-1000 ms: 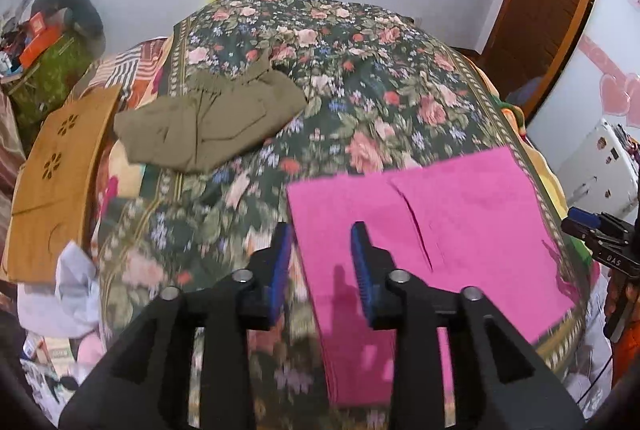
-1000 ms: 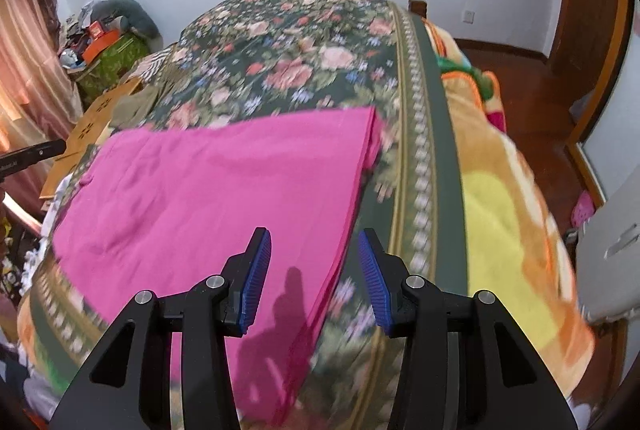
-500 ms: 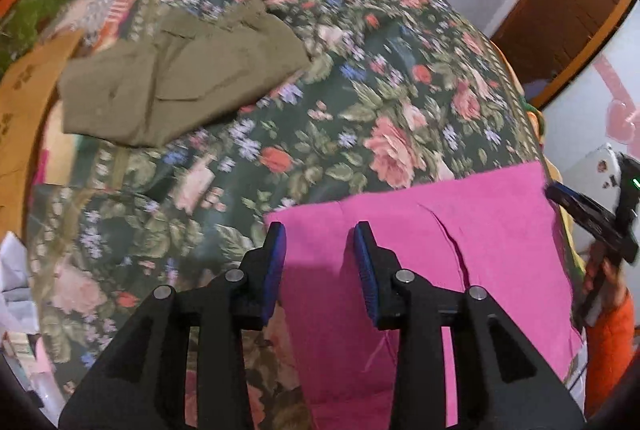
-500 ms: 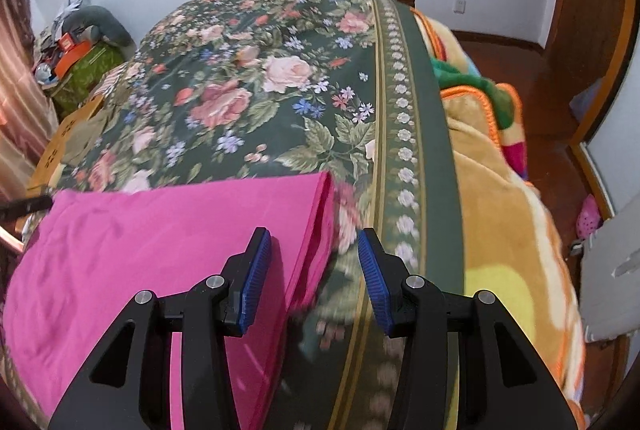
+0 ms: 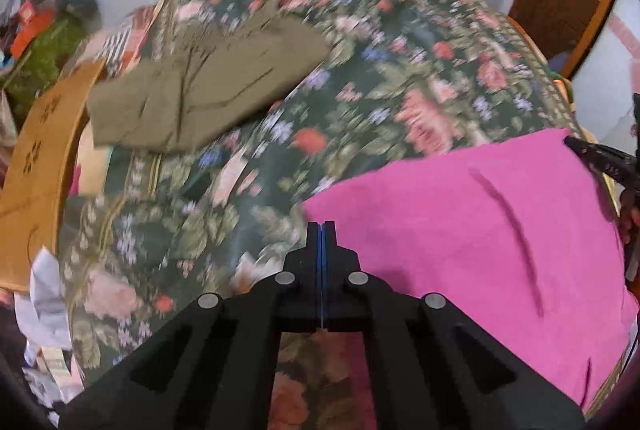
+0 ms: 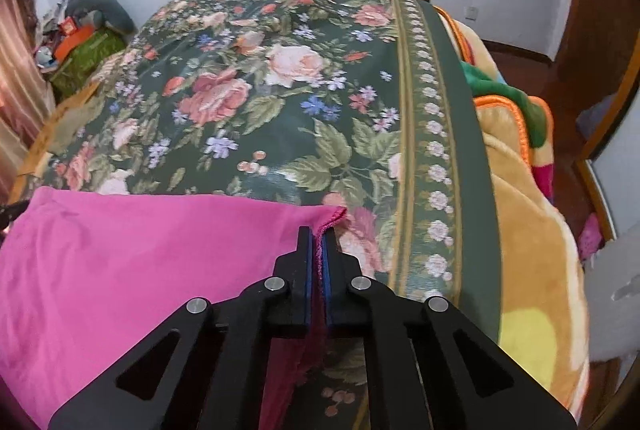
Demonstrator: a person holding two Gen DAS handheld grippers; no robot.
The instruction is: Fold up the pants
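Pink pants long axis across bed, both grippers pinching corners.

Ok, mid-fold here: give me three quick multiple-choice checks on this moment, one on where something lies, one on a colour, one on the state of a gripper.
1. Where do the olive pants lie on the floral bedspread?
A. far left part
B. under the pink pants
C. hanging off the right edge

2. What colour are the pants being gripped?
A. olive
B. pink
C. blue

3. What is the right gripper doing?
A. open above the bed
B. shut on nothing
C. shut on the pink pants' corner

Answers:
1 A, the left wrist view shows them at the bedspread's far left, apart from the pink pants.
2 B, pink cloth sits between the right gripper's pads.
3 C, the pink hem runs between its closed pads.
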